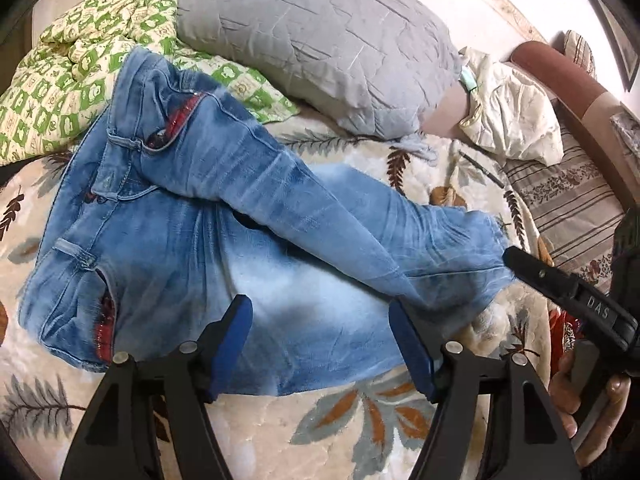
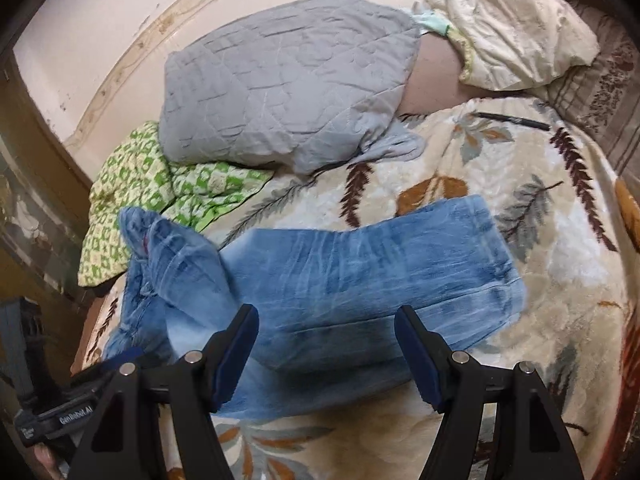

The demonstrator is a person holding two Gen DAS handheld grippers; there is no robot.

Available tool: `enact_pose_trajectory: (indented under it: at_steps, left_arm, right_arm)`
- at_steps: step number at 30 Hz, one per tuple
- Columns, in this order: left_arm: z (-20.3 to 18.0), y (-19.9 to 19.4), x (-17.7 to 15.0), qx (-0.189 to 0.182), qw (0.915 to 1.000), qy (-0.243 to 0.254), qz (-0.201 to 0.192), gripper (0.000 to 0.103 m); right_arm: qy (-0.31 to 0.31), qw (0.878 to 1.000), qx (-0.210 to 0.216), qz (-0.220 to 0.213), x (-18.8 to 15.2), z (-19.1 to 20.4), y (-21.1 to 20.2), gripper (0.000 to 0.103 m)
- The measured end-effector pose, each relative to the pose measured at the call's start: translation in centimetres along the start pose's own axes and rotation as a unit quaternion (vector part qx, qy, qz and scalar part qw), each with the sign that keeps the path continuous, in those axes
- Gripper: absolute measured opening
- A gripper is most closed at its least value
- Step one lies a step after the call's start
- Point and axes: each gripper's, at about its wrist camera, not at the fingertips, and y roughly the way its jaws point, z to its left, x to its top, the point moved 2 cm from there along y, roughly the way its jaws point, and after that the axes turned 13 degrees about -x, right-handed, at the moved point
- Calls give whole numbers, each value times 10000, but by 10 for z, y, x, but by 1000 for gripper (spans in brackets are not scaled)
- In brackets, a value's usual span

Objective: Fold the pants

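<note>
Hovering both spread, empty tools over the faded blue denim jeans (image 1: 248, 216) on the leaf-patterned cream blanket (image 1: 360, 432); legs run rightward, hems nearest my right gripper (image 2: 326, 356), waistband nearest my left gripper (image 1: 320, 344).

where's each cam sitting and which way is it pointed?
Left wrist: on the left gripper, over the near edge of the bed, facing the jeans at their waistband end; open blue fingers show, plus the right hand.
Right wrist: on the right gripper, over the jeans' leg end; open fingers show.
Shared: jeans, gray pillow, green quilt, leaf blanket.
</note>
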Motion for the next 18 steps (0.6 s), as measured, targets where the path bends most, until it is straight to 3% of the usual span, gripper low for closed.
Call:
enact_pose_trajectory:
  at_steps: [3,7,12,18]
  left_arm:
    - [6,0,0,-80,9998,-133,108,71]
    - [13,-4,0,90,9998,-191,64,71]
    - [28,-16,4,1,9989,-479,10,71]
    - [60,-27,17,-178,9943,-1051,12,71]
  right_arm:
    - [-147,9998,148,9,-4,8,-2,74]
    - [-183,9994,289,73,-7,12,-2,74]
    - [-174,9965,769,275,-7,19,-4,74]
    - [-952,9884,1074,495,14,68,8,74]
